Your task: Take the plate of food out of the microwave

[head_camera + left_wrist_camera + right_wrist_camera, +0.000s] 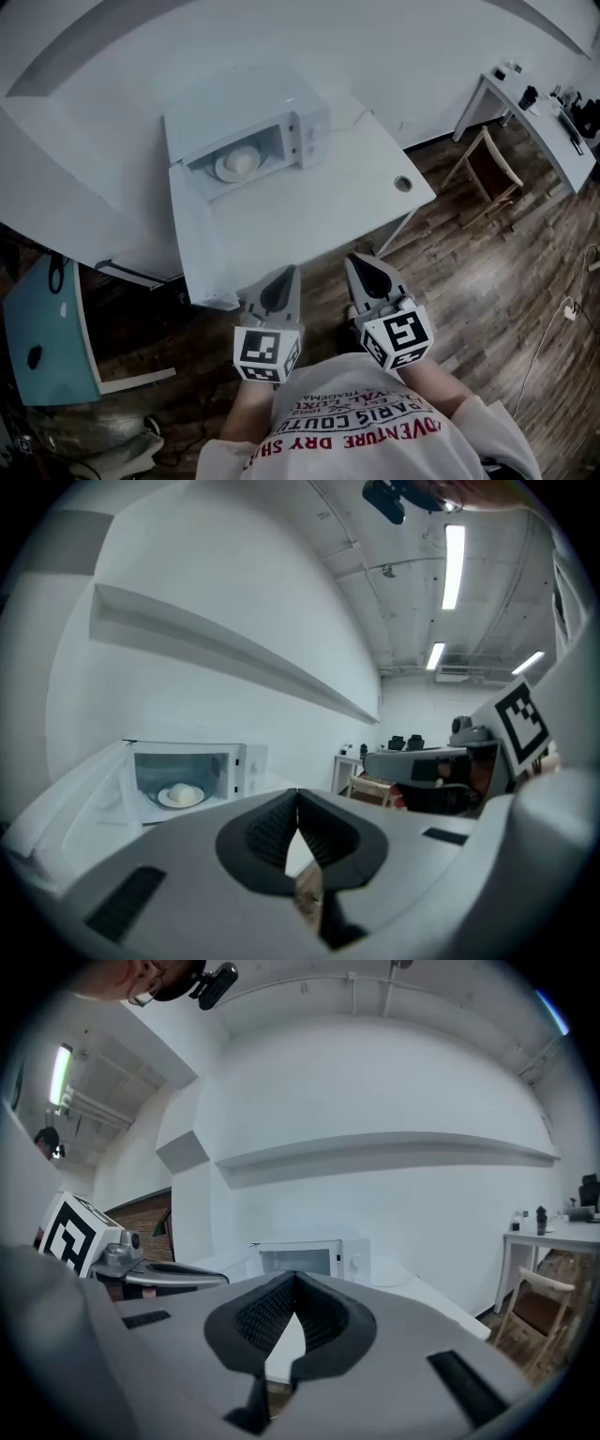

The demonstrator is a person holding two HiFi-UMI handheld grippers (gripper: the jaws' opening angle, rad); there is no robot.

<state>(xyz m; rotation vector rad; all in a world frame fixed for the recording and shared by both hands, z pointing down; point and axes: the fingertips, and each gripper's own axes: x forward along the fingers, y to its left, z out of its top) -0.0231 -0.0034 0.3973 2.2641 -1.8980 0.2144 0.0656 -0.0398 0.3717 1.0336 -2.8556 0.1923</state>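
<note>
A white microwave (246,131) stands at the far left of the white table (319,197), its door (192,220) swung wide open to the left. Inside it lies a white plate (236,165) with a pale round piece of food; the left gripper view shows the plate (181,797) too. Both grippers hang close to my body at the table's near edge, far from the microwave. My left gripper (286,275) (298,794) is shut with nothing in it. My right gripper (356,261) (295,1277) is shut and empty as well. In the right gripper view only the microwave's front (305,1258) shows.
The table has a round cable hole (403,184) near its right edge. To the right, on the wood floor, a wooden chair (487,169) stands at a second white desk (534,122) with small items. A teal panel (47,328) leans at the lower left.
</note>
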